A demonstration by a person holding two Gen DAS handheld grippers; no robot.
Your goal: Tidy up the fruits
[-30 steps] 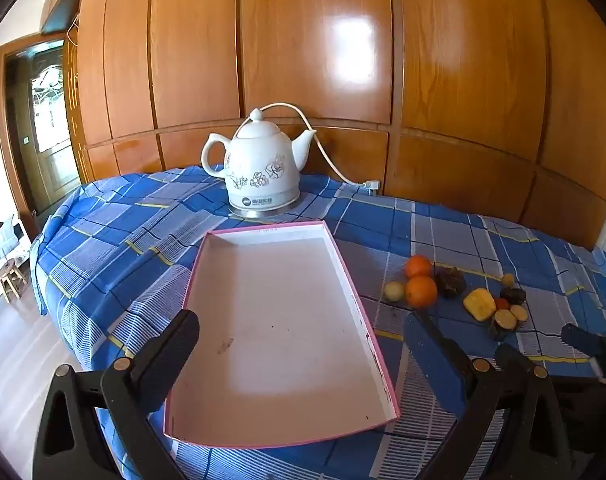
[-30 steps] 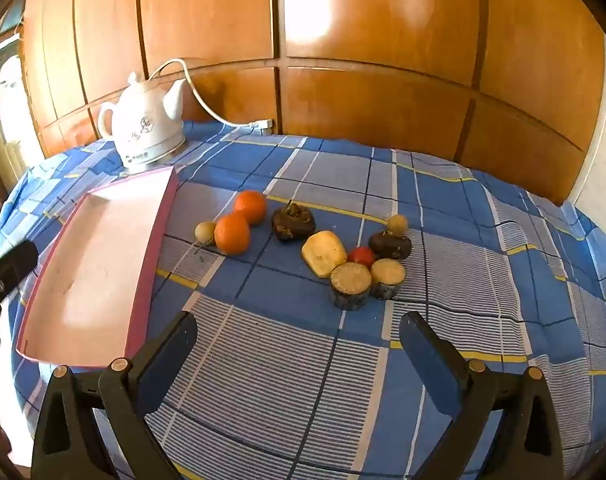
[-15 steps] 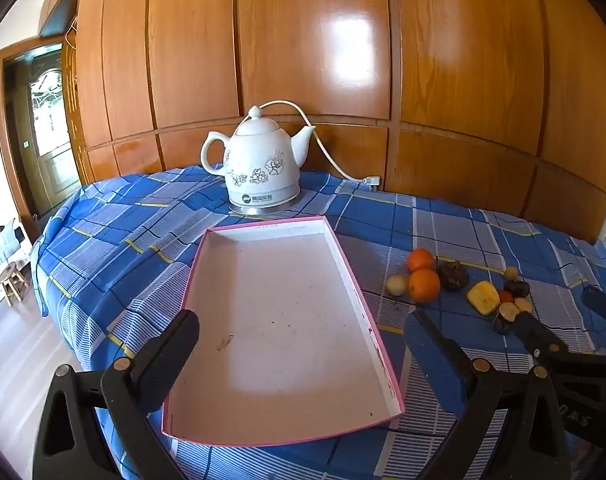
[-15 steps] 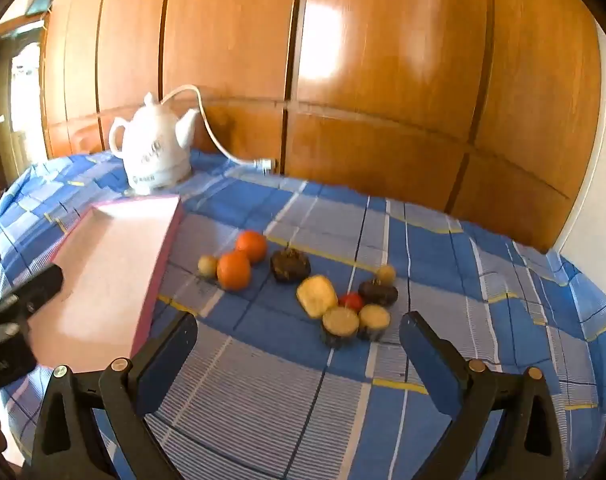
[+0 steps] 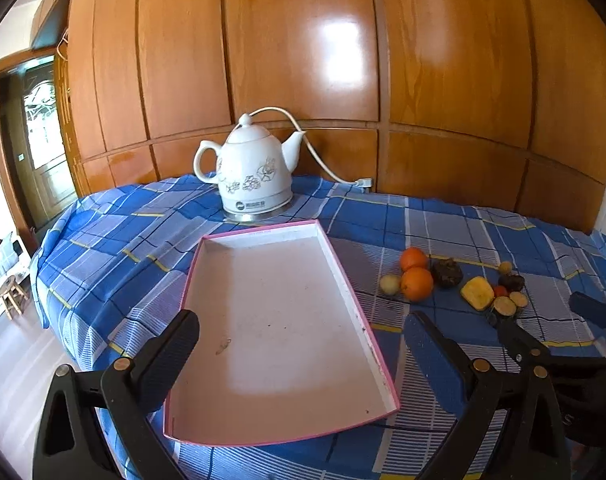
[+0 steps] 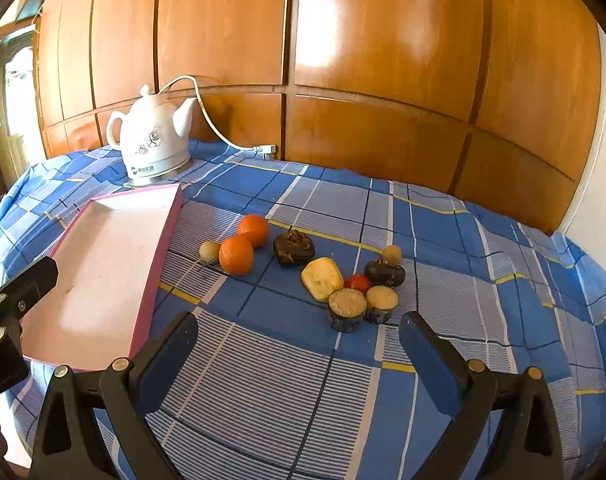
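Both hand-held grippers, left (image 5: 301, 356) and right (image 6: 299, 354), hang wide and empty over the table (image 6: 443, 216) in its blue checked cloth. Largest on it is a shallow rectangular cardboard tray (image 5: 279, 308), pink-rimmed with a bare pale floor, and at its 12 o'clock a glossy white ceramic kettle (image 5: 253, 178). At the tray's 3 o'clock lie the fruits: two smooth round oranges (image 6: 236, 255) touching, a dark knobbly fruit (image 6: 293, 248), a yellow chunk (image 6: 322, 278), two cut rounds (image 6: 347, 309) and a small red one (image 6: 357, 282).

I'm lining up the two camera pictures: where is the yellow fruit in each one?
Left wrist view: yellow fruit at right, right of the two oranges.
Right wrist view: yellow fruit at centre, again right of the oranges.
Shared landmark: the white kettle behind the pink tray.
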